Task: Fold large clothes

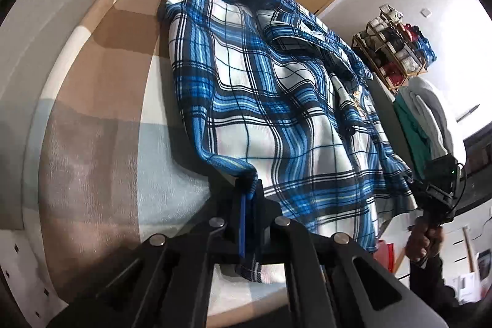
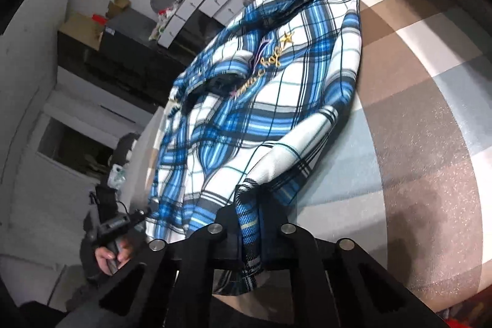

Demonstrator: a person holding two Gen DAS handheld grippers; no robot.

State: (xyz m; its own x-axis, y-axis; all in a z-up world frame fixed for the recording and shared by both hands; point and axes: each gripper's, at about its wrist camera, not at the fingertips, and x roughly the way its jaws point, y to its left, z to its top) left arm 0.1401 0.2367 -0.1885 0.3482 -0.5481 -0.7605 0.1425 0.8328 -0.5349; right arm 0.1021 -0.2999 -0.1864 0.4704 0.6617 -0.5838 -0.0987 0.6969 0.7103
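Note:
A large blue, white and black plaid shirt [image 1: 264, 94] lies spread over a checked beige, brown and pale blue cover [image 1: 101, 119]. My left gripper [image 1: 249, 192] is shut on the shirt's near hem corner, which is bunched between its jaws. My right gripper [image 2: 249, 199] is shut on the other hem corner of the same shirt [image 2: 264, 100], which shows gold embroidered lettering [image 2: 270, 57]. The right gripper also shows in the left wrist view [image 1: 436, 189], at the shirt's right edge. The left gripper shows in the right wrist view [image 2: 123, 223], at the shirt's left edge.
The checked cover [image 2: 424, 125] extends around the shirt. A rack of folded items [image 1: 396, 48] and a pile of grey and green clothes [image 1: 427, 119] stand at the right. Drawers, boxes and dark shelving [image 2: 129, 51] line the far wall.

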